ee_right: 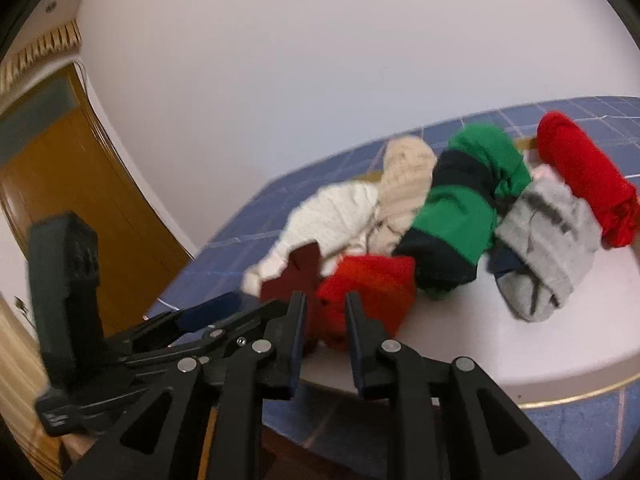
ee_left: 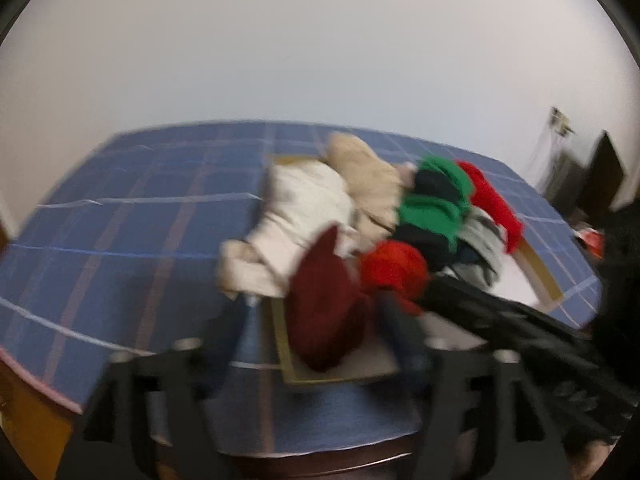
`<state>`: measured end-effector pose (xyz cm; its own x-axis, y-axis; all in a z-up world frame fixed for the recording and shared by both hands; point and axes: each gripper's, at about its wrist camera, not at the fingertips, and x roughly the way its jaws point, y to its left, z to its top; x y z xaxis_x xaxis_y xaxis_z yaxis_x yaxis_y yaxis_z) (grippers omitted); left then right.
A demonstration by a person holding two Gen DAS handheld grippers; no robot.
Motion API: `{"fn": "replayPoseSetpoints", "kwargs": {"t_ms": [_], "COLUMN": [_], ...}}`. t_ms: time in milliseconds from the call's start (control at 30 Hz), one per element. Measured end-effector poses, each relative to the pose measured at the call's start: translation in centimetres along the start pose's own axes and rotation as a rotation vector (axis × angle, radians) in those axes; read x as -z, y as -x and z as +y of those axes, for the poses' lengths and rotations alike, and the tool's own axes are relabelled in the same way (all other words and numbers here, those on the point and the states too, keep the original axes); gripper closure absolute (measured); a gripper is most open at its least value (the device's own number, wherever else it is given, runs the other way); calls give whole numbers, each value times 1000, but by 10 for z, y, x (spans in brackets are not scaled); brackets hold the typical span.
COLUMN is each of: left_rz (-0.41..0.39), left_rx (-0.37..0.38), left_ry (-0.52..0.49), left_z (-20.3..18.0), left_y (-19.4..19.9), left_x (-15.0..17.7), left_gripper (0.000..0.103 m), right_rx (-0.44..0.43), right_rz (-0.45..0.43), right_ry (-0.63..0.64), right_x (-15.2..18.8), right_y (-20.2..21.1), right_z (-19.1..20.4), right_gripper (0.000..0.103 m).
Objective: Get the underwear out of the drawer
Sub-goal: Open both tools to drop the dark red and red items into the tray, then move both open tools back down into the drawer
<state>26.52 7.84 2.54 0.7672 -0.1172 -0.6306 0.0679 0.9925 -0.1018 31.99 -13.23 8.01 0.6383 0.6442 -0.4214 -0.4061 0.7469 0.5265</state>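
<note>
Right wrist view shows the right gripper [ee_right: 326,320] with jaws parted around the red underwear [ee_right: 366,292] on the near left of the white tray [ee_right: 500,344]: clench only once the cloth sits deep between them.

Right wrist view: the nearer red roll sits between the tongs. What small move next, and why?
Probably close the right tongs on the nearer red roll: it already lies between them, close to the front rim of the tray, and it does not look pinched yet.
</note>
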Motion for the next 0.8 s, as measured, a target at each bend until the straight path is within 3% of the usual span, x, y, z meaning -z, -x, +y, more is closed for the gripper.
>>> {"fn": "replayPoseSetpoints", "kwargs": {"t_ms": [67,100,133,367,533,800], "left_rz": [-58,-78,-88,-94,-66,-46], "left_rx": [-44,-51,-41,-46,-44,-64], "left_ry": [0,5,11,2,-19,-49], "left_z": [3,4,5,-8,-21,-41], "left_y": [14,22,28,52,58,65], "left_x": [-1,-1,-1,14,32,54], "left_gripper": [5,2,0,0,0,0], "right_rx": [-5,-1,2,45,127,203], "right_rz": [-35,-58,-75,-85,-67,-25], "right_ry": [9,13,15,34,60,8], "right_x": [-2,-2,-2,12,27,48], "right_y": [13,21,27,64,82,100], "right_z": [5,8,10,24,25,4], "right_gripper": [50,36,33,33,33,33]}}
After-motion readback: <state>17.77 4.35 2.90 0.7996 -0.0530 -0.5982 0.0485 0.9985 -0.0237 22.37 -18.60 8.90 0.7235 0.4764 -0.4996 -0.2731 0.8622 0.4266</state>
